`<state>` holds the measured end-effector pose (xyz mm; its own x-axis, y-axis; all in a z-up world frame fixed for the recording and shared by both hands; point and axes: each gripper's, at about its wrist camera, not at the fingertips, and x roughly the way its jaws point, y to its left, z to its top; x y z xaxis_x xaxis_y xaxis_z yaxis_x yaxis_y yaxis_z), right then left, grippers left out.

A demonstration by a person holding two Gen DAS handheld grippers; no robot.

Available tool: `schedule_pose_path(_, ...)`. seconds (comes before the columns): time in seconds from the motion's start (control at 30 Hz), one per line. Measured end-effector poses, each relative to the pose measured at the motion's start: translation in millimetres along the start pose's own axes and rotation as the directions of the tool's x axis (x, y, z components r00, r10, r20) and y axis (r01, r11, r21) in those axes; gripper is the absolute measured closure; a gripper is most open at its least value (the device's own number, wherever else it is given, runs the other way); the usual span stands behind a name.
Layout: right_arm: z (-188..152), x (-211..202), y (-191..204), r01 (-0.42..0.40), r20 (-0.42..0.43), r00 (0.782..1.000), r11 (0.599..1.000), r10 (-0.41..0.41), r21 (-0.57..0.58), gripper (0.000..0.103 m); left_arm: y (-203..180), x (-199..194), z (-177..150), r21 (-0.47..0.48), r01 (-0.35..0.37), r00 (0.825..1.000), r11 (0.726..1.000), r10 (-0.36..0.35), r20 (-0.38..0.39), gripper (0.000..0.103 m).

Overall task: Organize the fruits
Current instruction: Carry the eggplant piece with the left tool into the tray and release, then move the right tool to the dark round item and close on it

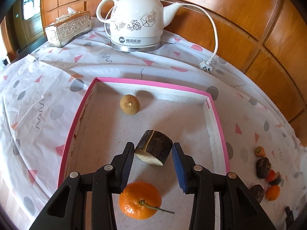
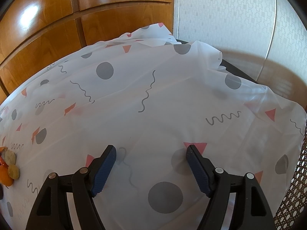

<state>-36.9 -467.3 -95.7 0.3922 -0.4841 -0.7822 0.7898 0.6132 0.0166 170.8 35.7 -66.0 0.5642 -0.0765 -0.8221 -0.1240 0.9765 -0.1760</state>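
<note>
Patterned cloth (image 2: 153,99) covers the table; both grippers hang part-open and empty, the left gripper (image 1: 152,147) over the pink-rimmed tray (image 1: 76,126). Nearest in it lies an orange (image 1: 140,200), then a dark cut fruit (image 1: 153,147), farthest a brown fruit (image 1: 129,104). A small fruit pile (image 1: 266,174) right of the tray looks still unsorted, near the idle right gripper (image 2: 151,151)

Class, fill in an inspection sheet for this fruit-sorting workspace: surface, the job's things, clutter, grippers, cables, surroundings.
Surface: patterned tablecloth, wrinkled.
Job's things: pink-rimmed tray holds an orange, a brown round fruit and a dark cut piece; small pile of fruits lies outside, on the cloth.
Clutter: tissue box, white kettle.
Grippers: left gripper open over the tray; right gripper open, nothing between its fingers.
Cables: kettle cord, unplugged.
Surroundings: wood panelling.
</note>
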Motion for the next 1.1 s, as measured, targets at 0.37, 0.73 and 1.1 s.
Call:
schedule_pose_path(0.37, -3, -2, 1, -0.005, 0.005, 1.000, 1.000, 0.005, -0.007, 0.025, 10, -38, -10, -0.029, 0.014, 0.997, 0.999, -0.011, 0.080, 0.040)
schedule_pose_path(0.73, -4, -2, 2, -0.005, 0.004, 1.000, 1.000, 0.006, -0.012, 0.024, 24, -86, -53, 0.018, 0.021, 0.992, 1.000, -0.023, 0.123, 0.032)
schedule_pose_path(1.1, -4, -3, 6, -0.006, -0.014, 1.000, 0.999, 0.006, -0.035, 0.024, 44, -106, -90, 0.017, 0.012, 0.993, 1.000, -0.014, 0.117, 0.032)
